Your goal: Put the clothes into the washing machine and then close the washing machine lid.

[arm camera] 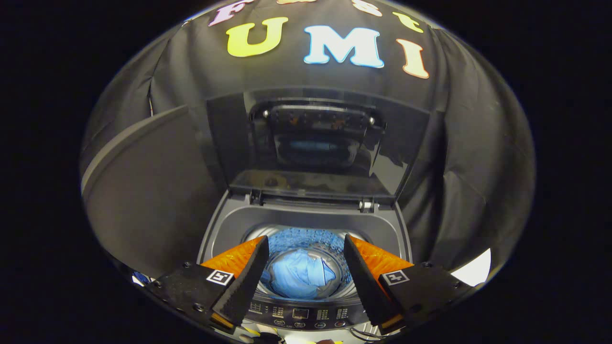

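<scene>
A grey top-loading washing machine stands below me with its dark lid raised upright at the back. Light blue clothes lie at the bottom of the shiny drum. My gripper hovers above the drum mouth, open, with nothing between its orange and black fingers. The clothes show in the gap between the fingers, well below them. The machine's control panel runs along the near rim, under the fingers.
A dark grey rounded panel stands to the left of the machine. Black cloth hangs behind and to both sides. A white patch shows low on the right.
</scene>
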